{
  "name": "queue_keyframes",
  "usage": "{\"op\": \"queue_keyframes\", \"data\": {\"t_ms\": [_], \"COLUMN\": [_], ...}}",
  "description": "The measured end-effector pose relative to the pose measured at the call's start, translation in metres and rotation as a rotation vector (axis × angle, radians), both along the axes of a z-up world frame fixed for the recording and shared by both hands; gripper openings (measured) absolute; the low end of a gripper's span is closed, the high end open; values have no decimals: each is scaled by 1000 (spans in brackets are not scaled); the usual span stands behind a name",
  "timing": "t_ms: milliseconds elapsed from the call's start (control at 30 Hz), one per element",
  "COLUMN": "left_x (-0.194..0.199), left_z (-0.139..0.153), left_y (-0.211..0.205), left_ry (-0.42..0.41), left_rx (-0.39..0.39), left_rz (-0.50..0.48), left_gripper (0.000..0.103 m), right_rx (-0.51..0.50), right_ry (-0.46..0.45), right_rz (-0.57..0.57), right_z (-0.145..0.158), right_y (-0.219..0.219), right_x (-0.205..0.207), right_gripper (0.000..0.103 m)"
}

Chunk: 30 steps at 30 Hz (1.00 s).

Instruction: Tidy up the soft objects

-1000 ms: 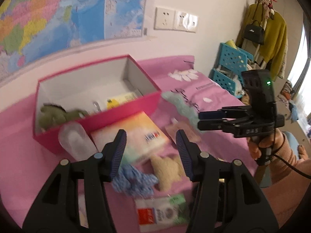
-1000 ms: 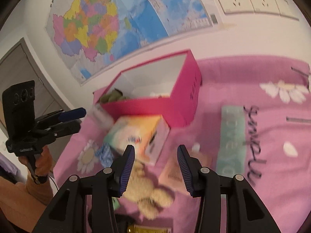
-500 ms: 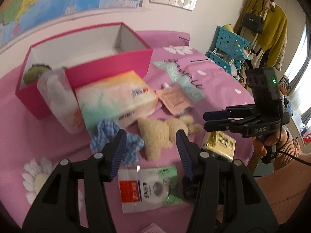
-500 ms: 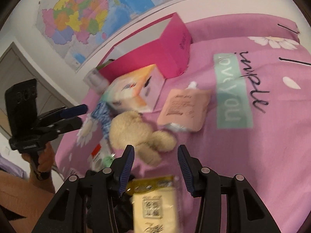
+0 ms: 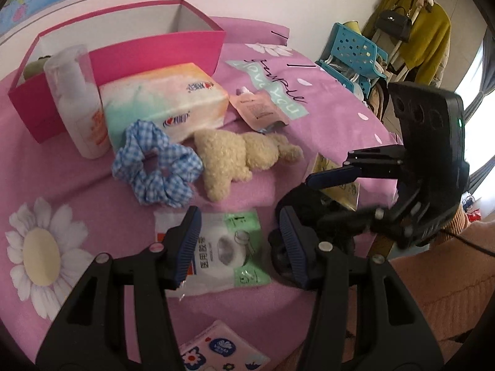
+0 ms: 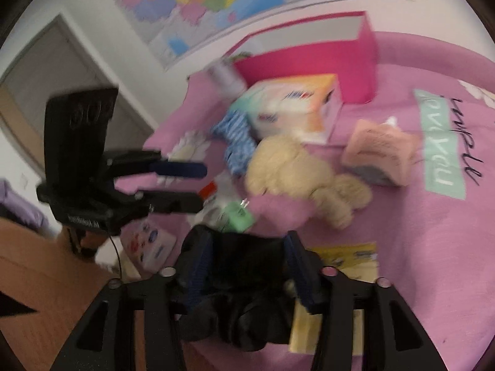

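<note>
So the black scrunchie (image 6: 244, 290) sits right at the bed's (image 5: 92, 191) near edge, between the spread fingers of the right claw (image 6: 247, 273); can't tell if the pads touch it, it's blurry. Just beyond it lies a yellow packet (image 6: 349, 255). Further in are the cream teddy bear (image 5: 238, 157) and a blue gingham scrunchie (image 5: 154, 167), touching each other, with the tissue pack (image 5: 161, 105) behind and the pink box (image 5: 154, 52) toward the far edge. Left claw (image 5: 239, 247) hangs open over a mask packet (image 5: 222, 247).
</note>
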<state>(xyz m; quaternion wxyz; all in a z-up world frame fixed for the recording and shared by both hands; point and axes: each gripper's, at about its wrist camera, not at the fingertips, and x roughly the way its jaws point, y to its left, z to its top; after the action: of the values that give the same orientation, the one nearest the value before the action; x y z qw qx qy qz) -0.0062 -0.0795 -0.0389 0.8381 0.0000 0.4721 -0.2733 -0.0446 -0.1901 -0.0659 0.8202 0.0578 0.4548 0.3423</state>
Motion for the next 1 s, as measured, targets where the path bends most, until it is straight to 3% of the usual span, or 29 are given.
{"op": "queue_keyframes", "data": {"t_ms": [200,267,333,367,467,767,867,967,1000], "left_x": [-4,-6,-7,-7,-10,-15,-8,-8,-10], "left_z": [-2,-2,-2,-3,-3,-10,-12,-17,-18], "left_y": [6,9,11,12,13,-12,-21,-22,-21], "left_ry": [11,14,20,23,33,79,84,97,100], "left_rx": [-11,-18,-32,-36,-52,-129,-119,-105,-97], "left_rz": [11,13,11,10,-3,-144,-157,-165,-170], "left_gripper": [55,55,55,55,55,61,61,61,61], "right_rx": [-148,-192,-244,-246,-228,18,16,-14,-33], "right_ry": [-97,-120,-147,-146,-140,-138,-155,-123,-104], "right_rz": [39,38,49,54,41,-79,-79,-52,-28], "right_z": [-3,-5,-8,-9,-8,25,35,29,25], "right_y": [27,31,37,38,34,-2,-1,4,9], "right_x": [-9,-9,-10,-10,-8,3,5,5,4], "right_gripper": [62,58,27,18,10,4,5,12,25]}}
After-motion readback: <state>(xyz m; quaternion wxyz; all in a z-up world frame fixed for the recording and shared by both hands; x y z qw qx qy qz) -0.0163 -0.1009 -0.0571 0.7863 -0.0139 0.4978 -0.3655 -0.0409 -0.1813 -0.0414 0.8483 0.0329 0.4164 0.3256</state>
